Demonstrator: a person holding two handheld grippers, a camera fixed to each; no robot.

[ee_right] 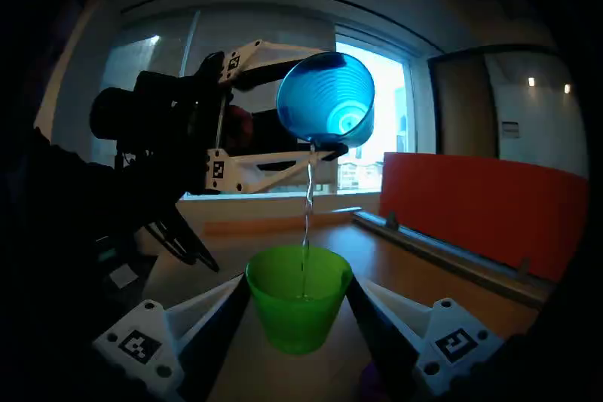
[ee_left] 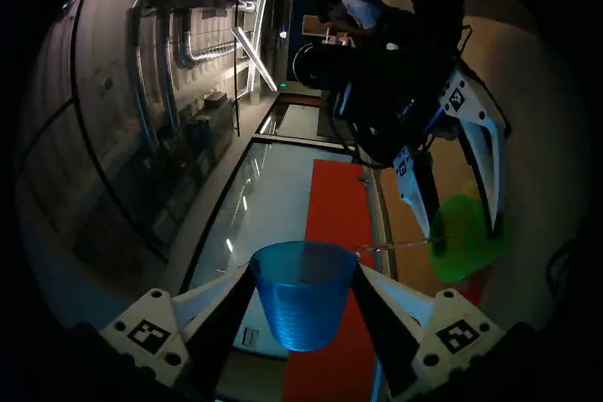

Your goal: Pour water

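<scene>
Left claw (ee_left: 305, 268) first: its two white fingers are clamped on the sides of a translucent blue plastic cup (ee_left: 304, 300), and we've got that cup tipped right over. In the right gripper view its open mouth faces us and slightly down, with its long axis lying close to level.

Down below, the right claw (ee_right: 299, 281) is closed on a translucent green plastic cup (ee_right: 298, 311). That one stands upright, held just above the wooden tabletop (ee_right: 422, 266), with a red partition panel (ee_right: 482, 198) behind it.

And the pour is on! A thin stream of water (ee_right: 307, 198) drops from the blue cup's lowest lip straight into the green cup's mouth, landing well inside the rim.

That vertical line-up is what everything turns on. The pouring lip sits directly above the green mouth, with clear air between the two cups and nothing touching.

We can see down to the blue cup's base, so we judge little water is left in it. How full the green cup is, we can't tell from here.

Our read for the next move is to tip the blue cup a touch further to drain it. The lip has to stay over the green mouth, because any sideways drift puts water on the table.
</scene>
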